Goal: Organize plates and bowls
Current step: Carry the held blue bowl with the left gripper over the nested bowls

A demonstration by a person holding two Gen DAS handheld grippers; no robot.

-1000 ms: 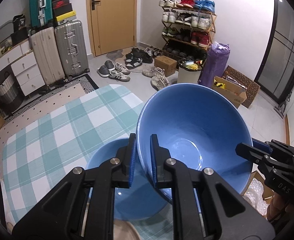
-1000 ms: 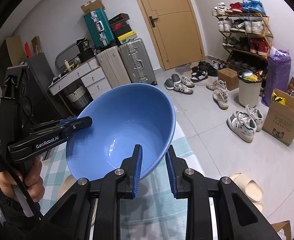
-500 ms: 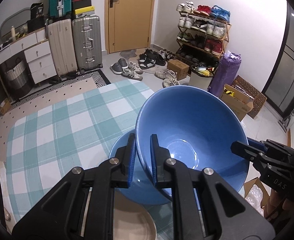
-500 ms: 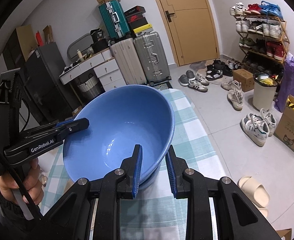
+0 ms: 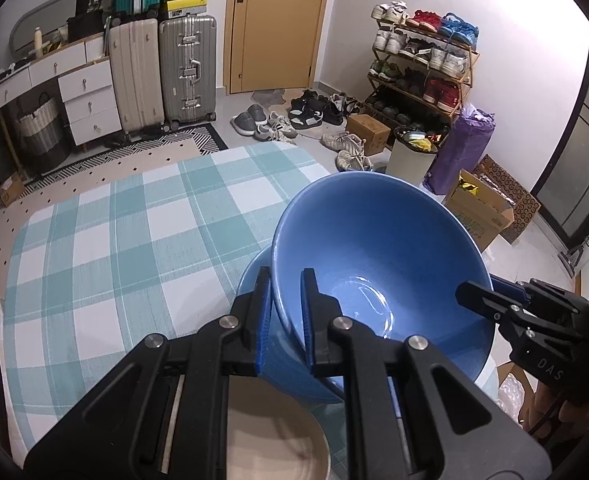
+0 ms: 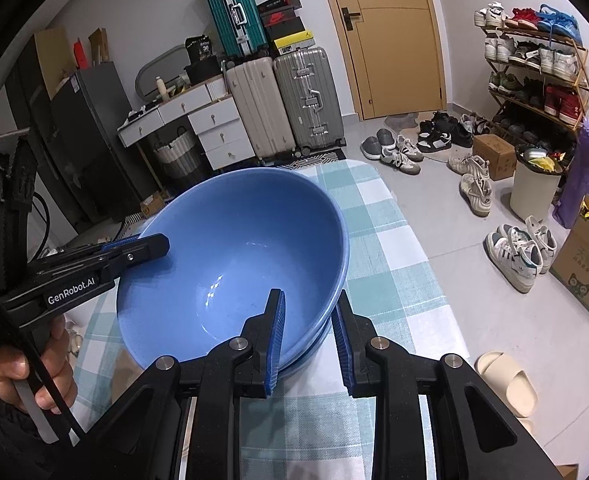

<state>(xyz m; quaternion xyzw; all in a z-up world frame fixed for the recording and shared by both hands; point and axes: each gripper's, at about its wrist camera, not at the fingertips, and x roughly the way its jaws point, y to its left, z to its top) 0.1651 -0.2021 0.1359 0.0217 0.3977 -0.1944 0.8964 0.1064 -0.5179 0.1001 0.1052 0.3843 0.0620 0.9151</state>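
Both grippers are on the big glossy blue ceramic bowl (image 5: pixel 378 264) at once: the left gripper (image 5: pixel 285 316) pinches its near rim, one finger inside and one outside, while the right gripper (image 6: pixel 308 334) straddles the opposite rim, jaws spread wider than the wall, so real contact there is hard to judge. The bowl sits nested in a second blue bowl (image 6: pixel 334 300) on the teal-and-white checked tablecloth (image 5: pixel 126 240), with a round beige plate (image 5: pixel 270 440) just beside the stack.
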